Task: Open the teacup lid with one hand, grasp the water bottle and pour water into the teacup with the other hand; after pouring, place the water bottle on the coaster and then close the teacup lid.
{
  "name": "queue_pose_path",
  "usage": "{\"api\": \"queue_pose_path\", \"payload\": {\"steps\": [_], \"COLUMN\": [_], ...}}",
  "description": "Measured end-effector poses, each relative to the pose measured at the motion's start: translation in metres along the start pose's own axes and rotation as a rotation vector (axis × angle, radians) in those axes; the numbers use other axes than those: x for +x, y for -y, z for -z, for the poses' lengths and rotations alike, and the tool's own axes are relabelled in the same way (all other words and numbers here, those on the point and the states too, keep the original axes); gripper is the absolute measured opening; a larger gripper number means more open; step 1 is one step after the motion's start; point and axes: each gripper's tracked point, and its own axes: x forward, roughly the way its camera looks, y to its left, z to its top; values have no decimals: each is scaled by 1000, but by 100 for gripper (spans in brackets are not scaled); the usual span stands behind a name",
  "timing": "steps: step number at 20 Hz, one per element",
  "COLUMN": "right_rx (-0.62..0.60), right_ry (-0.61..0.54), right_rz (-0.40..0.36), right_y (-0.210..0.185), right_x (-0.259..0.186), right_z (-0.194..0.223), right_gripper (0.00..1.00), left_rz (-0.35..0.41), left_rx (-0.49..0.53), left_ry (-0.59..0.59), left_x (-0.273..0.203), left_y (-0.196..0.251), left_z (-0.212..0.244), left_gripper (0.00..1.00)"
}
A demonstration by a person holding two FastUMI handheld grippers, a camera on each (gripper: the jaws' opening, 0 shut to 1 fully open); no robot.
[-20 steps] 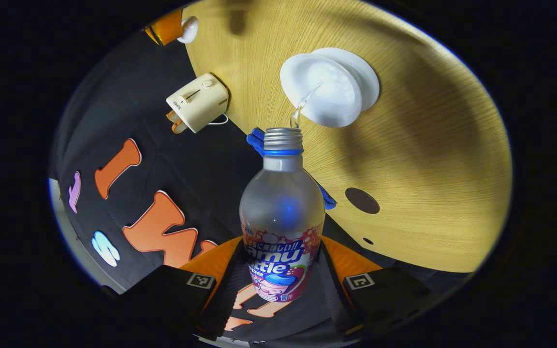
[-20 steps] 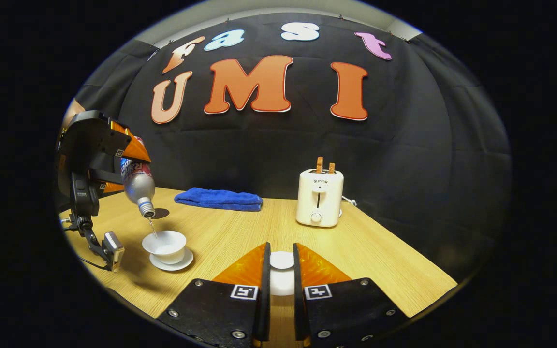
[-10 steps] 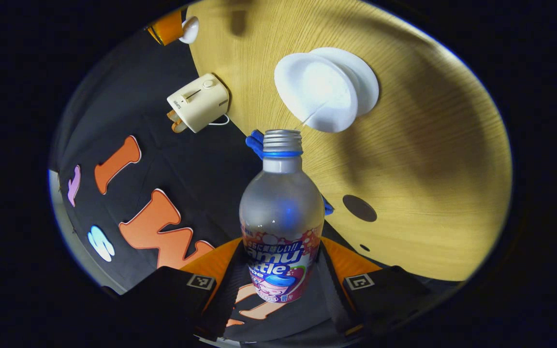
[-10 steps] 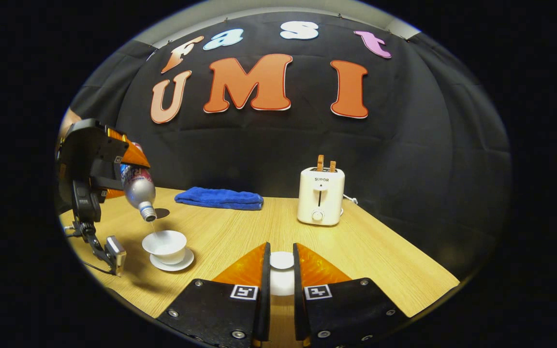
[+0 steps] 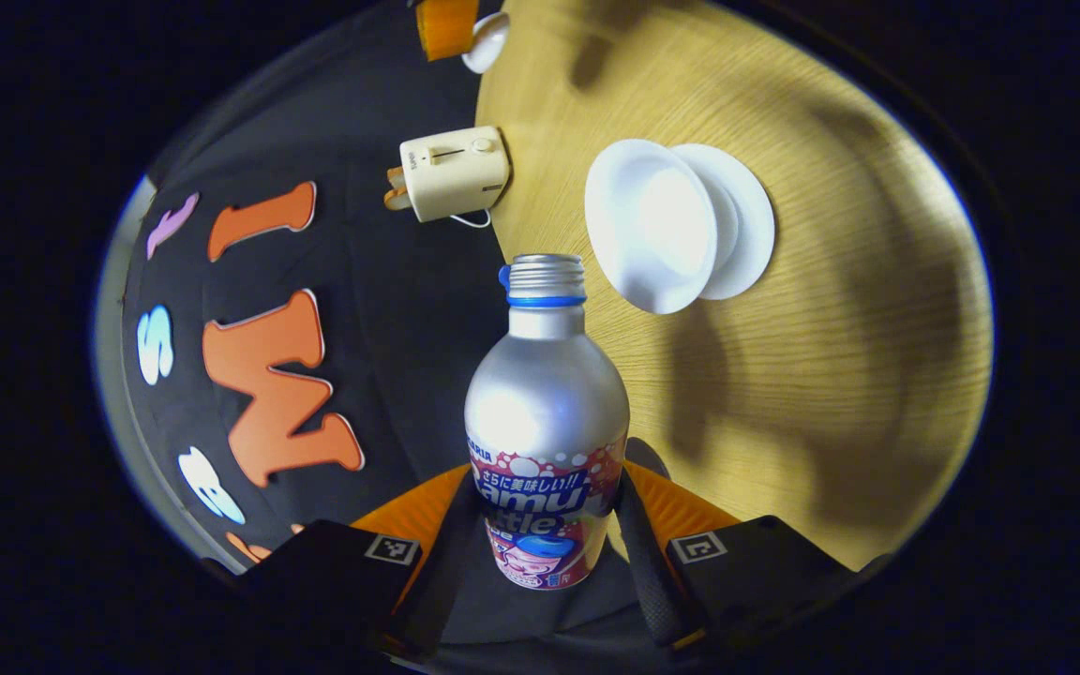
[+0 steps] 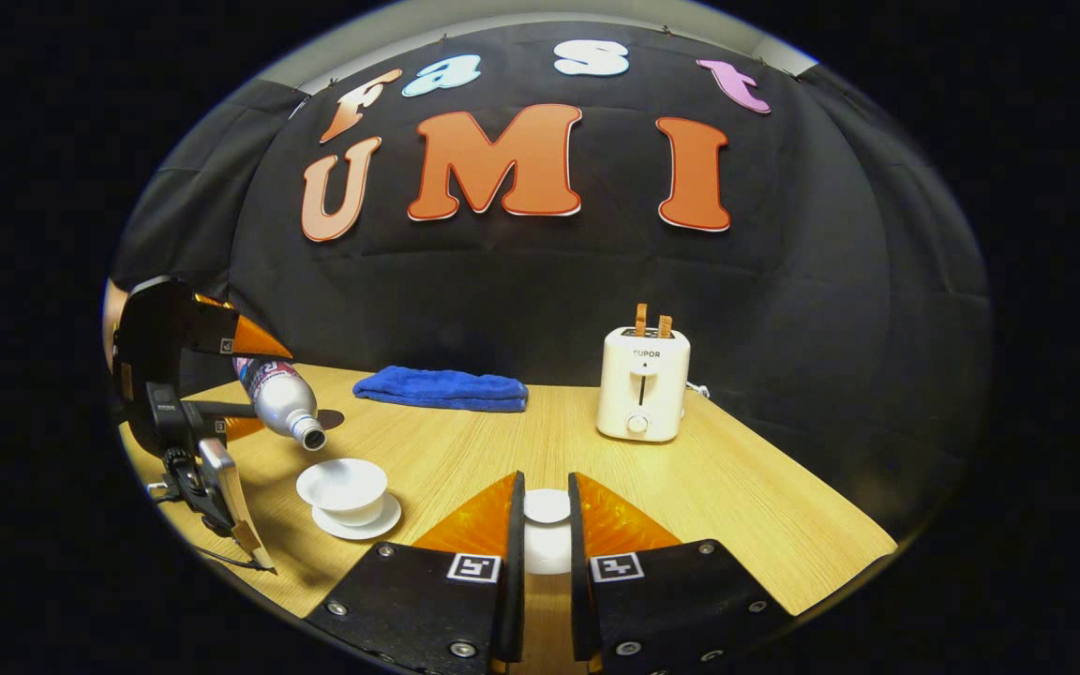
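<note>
Bottle (image 6: 282, 405) clamped in left tool (image 6: 221, 384), tilted mouth-down above and just left of teacup (image 6: 345, 486) on saucer (image 6: 381, 521), no stream visible. Coaster (image 6: 329, 418) just behind on table (image 6: 737, 525). Lid (image 6: 547, 525) pinched in right tool (image 6: 546, 534), well right of cup. Risk: drips on table if righted late; slipping at tilt; lid dropped.

Left gripper (image 5: 545, 553): my left gripper, raised above the table, tilts forward and down, both fingers clamped on the water bottle (image 5: 545, 422).
Left gripper, from the right gripper view (image 6: 221, 375): hangs at far left, angled downward.
Right gripper (image 6: 545, 534): I hold it low and level, fingers pinched on the teacup lid (image 6: 547, 511).
</note>
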Motion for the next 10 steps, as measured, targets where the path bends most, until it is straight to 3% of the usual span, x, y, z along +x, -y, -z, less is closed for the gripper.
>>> {"api": "queue_pose_path", "payload": {"steps": [7,9,10], "right_rx": [-12,-18,-25], "right_ry": [-6,-7,-6], "right_rz": [-38,-53,-61], "right_y": [-29,-41,-47], "right_x": [5,7,8], "right_z": [-9,-11,-12], "right_gripper": [20,21,20], "left_rz": [-50,-71,-80], "left_rx": [-361,-424,-455], "left_ry": [-6,-6,-2], "left_x": [-3,-3,-3], "left_y": [8,9,10], "left_z": [15,22,24], "left_gripper": [82,78,82]}}
